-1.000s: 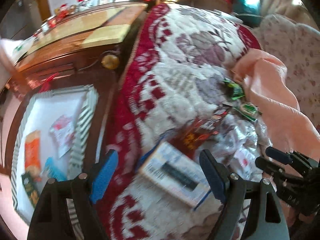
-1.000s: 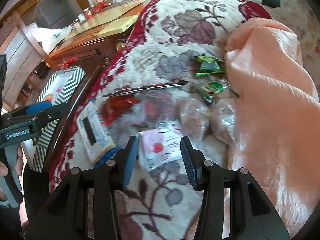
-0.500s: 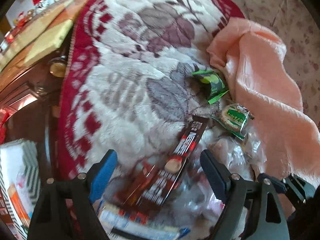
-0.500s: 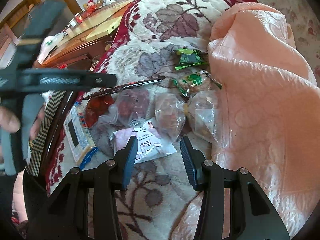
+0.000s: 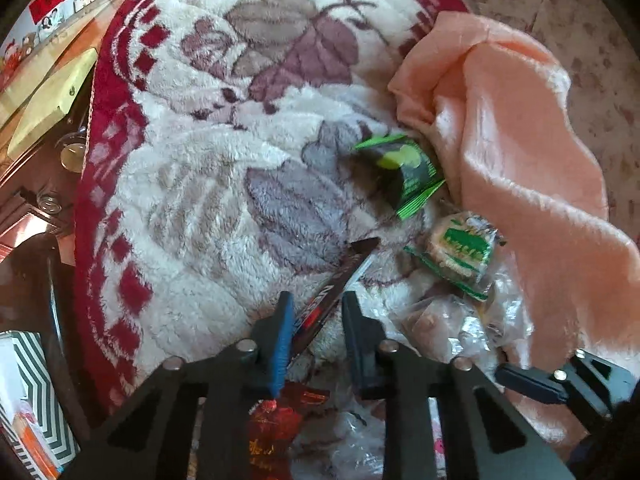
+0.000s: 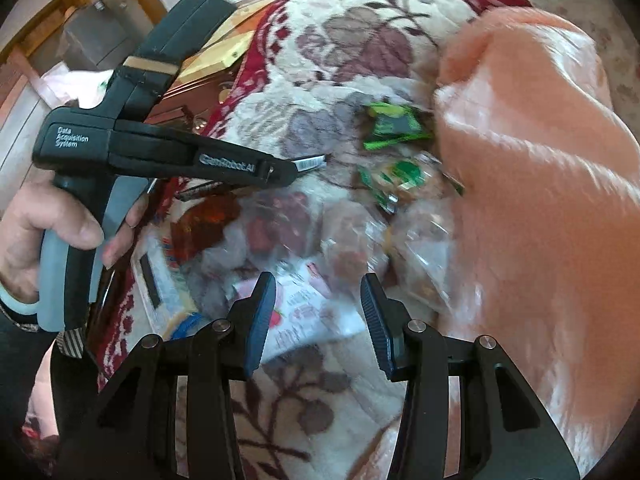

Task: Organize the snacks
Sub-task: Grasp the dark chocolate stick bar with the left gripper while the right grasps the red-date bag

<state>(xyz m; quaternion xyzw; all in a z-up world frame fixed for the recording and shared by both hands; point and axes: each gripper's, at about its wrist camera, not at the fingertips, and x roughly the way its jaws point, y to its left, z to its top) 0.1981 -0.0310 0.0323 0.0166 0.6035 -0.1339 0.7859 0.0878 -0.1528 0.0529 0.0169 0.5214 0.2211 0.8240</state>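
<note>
The left gripper (image 5: pixel 314 326) is closing on the dark bar wrapper (image 5: pixel 340 276), whose long axis runs between its jaws toward the green packet (image 5: pixel 404 172), while the right gripper (image 6: pixel 318 320) hangs half open, empty, over the white packet (image 6: pixel 304 312).

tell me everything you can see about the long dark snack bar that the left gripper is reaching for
The snack bar is a long, thin stick in a glossy dark wrapper with white lettering and a red patch. It lies slanted on the fluffy blanket, its far end pointing toward the green packet. Its near end runs between the jaws of the left gripper, which are closing around it. In the right wrist view its barcode end pokes out past the gripper tip.
</note>
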